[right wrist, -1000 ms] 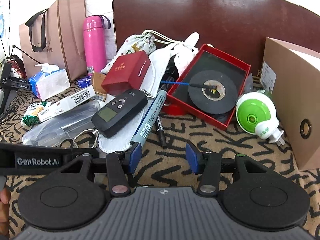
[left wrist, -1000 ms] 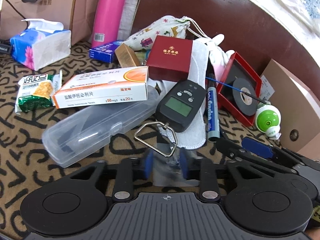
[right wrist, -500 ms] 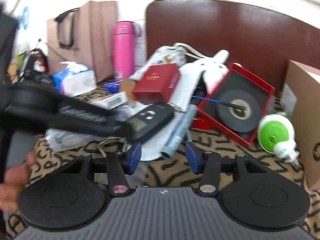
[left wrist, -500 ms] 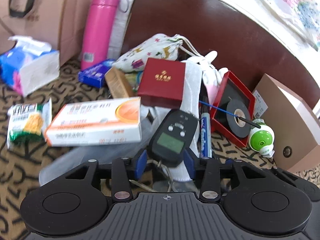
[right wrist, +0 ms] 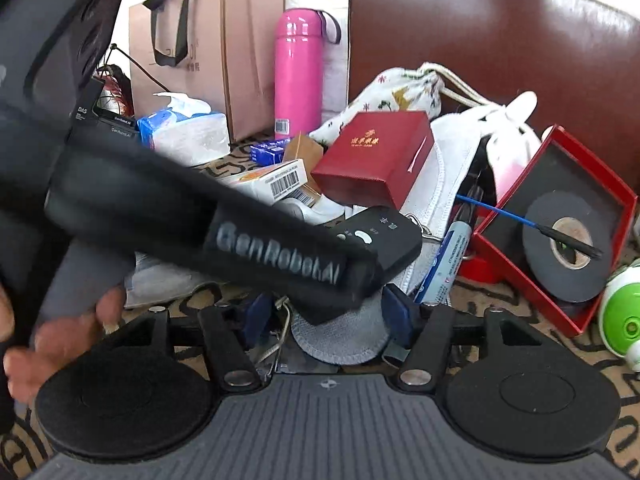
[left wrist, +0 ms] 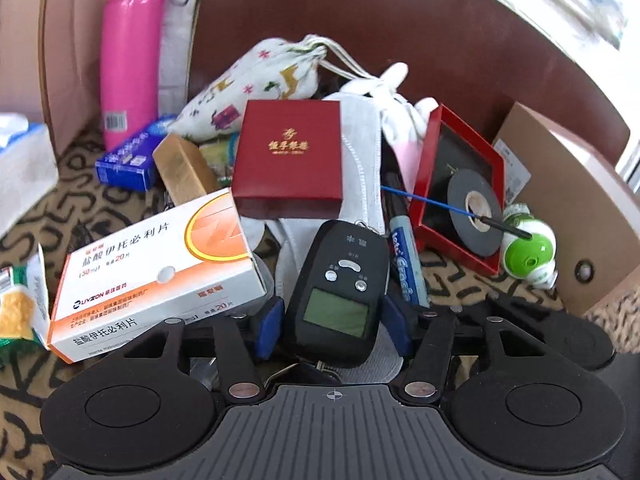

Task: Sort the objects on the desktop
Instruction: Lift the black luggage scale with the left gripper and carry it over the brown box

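Off to the left of my left tongs (left wrist: 334, 326) lies the snack packet (left wrist: 18, 312), and just ahead-left of the left blue pad sits the white and orange medicine box (left wrist: 156, 272), its near corner close to that pad. Between my left fingers lies the black digital hand scale (left wrist: 340, 292), screen up, its lower body flanked by both blue pads; the fingers are spread about its width, and I cannot tell whether the pads press its sides or only stand beside them. Straight ahead of it, beyond the scale's top end, the dark red gift box (left wrist: 288, 156) rests on white cloth (left wrist: 360, 168). Just right of the scale, beside my right pad, lies the blue marker (left wrist: 406, 264), and further right the red tray (left wrist: 464, 188) holds a roll of black tape (left wrist: 476, 212), with the green and white plug-in device (left wrist: 528, 248) past it.

My right tongs (right wrist: 326, 316) are spread apart, gripping nothing, over a grey cloth pad (right wrist: 344, 332). My left tool's black body crosses just ahead of them from the left, hiding most of the scale (right wrist: 388, 236), which lies ahead and slightly right of their gap. The pink flask (right wrist: 298, 72) stands far ahead.
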`<state>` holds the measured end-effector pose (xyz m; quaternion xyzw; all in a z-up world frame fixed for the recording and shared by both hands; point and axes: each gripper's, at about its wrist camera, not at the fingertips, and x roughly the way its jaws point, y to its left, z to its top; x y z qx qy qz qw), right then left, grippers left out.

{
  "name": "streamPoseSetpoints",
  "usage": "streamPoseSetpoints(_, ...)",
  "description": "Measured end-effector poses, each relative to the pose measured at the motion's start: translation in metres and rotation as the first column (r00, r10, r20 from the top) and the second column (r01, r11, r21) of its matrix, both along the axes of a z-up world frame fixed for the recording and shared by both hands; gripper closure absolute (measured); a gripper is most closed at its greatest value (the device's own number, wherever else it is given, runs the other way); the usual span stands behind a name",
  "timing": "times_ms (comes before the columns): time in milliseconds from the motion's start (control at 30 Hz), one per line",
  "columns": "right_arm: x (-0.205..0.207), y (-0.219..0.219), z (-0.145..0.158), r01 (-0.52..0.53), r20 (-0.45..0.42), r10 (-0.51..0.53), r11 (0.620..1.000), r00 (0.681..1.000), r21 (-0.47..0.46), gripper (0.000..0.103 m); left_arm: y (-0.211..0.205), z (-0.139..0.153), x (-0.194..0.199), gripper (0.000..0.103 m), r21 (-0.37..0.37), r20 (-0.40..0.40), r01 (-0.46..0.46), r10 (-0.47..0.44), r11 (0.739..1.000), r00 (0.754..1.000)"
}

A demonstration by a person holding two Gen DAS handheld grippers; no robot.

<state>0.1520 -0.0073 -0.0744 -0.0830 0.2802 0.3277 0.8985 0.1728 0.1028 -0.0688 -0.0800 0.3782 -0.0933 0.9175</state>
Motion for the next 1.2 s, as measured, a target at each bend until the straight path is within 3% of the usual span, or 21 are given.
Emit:
streamPoseSetpoints(100,-0.004,-0.002,0.002,0.002,-0.005,-0.002,1.0,1.0,0.01,0.037,-0.003,0.002,-0.005,0.05,0.008,-0.007,-0.005,0.005,1.0,1.0)
streamPoseSetpoints(200,-0.01,-0.011,0.007,0.02,0.0,-0.02,0.998,1.0,0.052,0.042,-0.003,0.006,-0.013,0.052,-0.044,-0.021,-0.012,0.011,0.999,1.0)
streamPoseSetpoints(367,-0.024,-0.022,0.023,-0.009,0.032,0.007,0.998,0.999,0.068,0.042,-0.016,0.022,-0.034,0.052,-0.033,0.007,-0.03,0.03,0.999,1.0)
streamPoseSetpoints(567,-0.051,-0.044,0.039,-0.04,0.027,0.038,0.994,0.999,0.105,0.043,-0.027,0.035,-0.07,0.051,-0.074,0.015,-0.049,0.05,0.996,0.999)
streamPoseSetpoints(700,-0.085,-0.066,0.04,-0.067,0.018,0.065,0.993,0.998,0.096,0.043,-0.045,0.032,-0.101,0.051,-0.086,-0.013,-0.03,0.029,0.996,1.0)
streamPoseSetpoints(867,-0.118,-0.097,0.034,-0.044,-0.027,0.046,0.997,0.999,0.062,0.043,-0.068,0.013,-0.129,0.05,-0.18,-0.088,0.003,-0.019,0.984,0.996)
streamPoseSetpoints(1033,-0.134,-0.125,0.018,0.015,-0.109,-0.009,0.998,0.994,0.053,0.043,-0.094,-0.004,-0.138,0.038,-0.177,-0.121,0.074,-0.097,0.981,0.988)
streamPoseSetpoints(1200,-0.134,-0.133,0.011,0.078,-0.138,-0.07,0.996,0.988,0.053,0.038,-0.1,-0.003,-0.136,0.023,-0.125,-0.098,0.064,-0.076,0.99,0.992)
